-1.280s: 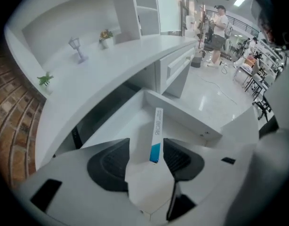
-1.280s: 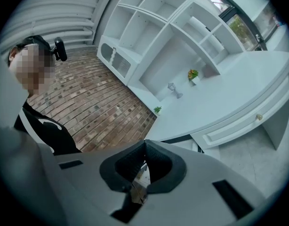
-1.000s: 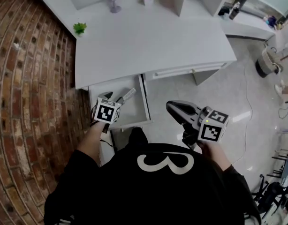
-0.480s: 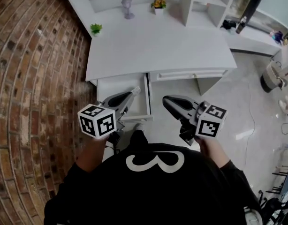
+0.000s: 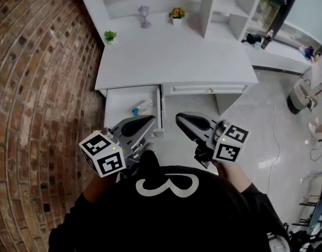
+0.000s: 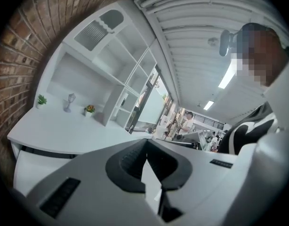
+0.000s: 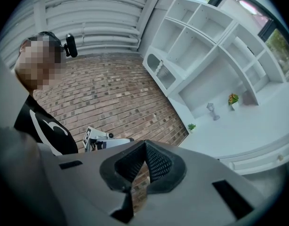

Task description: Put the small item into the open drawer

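Wall: the brick wall is running down the left side, and the white desk is butting against it, so the drawer is opening out into the room and not sideways.
Drawer: the open drawer is sticking out from under the desk's left end. It is pulled far enough that most of its bottom is showing from above, which is leaving plenty of room to drop something in.
Item: the small item, a short tube-like thing with a blue end, is lying flat inside the drawer near its right wall. No gripper is touching it, so to my eye the main step of the task is looking done.
Left gripper: the left gripper is hovering over the drawer's front edge and pointing roughly level toward the desk. Its jaws have just been closing and are now meeting with nothing between them, as befits a hand with nothing more to carry.
Right gripper: the right gripper is hanging near the drawer's front right corner, over the floor. It is clenched on nothing and seemingly keeping out of the way, since one hand is enough for so small a thing.
Next: I am guessing that little is remaining, perhaps only pushing the drawer shut, if that is wanted at all.
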Tool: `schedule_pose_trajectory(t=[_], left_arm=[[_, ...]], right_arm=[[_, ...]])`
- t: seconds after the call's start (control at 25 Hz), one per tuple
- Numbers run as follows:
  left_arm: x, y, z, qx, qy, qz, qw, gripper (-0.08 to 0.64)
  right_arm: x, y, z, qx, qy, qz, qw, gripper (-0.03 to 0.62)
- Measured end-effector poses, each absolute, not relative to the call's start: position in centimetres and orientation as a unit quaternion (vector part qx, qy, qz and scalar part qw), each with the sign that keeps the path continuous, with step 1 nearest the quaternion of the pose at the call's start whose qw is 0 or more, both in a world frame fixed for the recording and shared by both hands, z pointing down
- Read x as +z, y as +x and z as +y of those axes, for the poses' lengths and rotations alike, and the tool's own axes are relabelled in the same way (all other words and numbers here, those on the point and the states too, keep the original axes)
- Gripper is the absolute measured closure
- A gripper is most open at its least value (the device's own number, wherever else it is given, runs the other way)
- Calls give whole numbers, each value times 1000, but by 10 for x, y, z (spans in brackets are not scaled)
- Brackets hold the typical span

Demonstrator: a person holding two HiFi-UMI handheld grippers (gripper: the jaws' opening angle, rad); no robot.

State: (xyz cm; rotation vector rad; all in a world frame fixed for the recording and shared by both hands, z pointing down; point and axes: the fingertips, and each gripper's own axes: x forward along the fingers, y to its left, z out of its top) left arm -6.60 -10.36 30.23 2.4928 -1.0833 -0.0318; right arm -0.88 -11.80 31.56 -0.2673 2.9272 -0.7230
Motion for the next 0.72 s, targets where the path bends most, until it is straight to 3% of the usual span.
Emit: schedule_pose_trajectory(t=[0.72], left_arm=[[318,-44,-102,-7,904,-373,208,557]], right_arm=[[328,15,-106,-229,-116,965,54,583]])
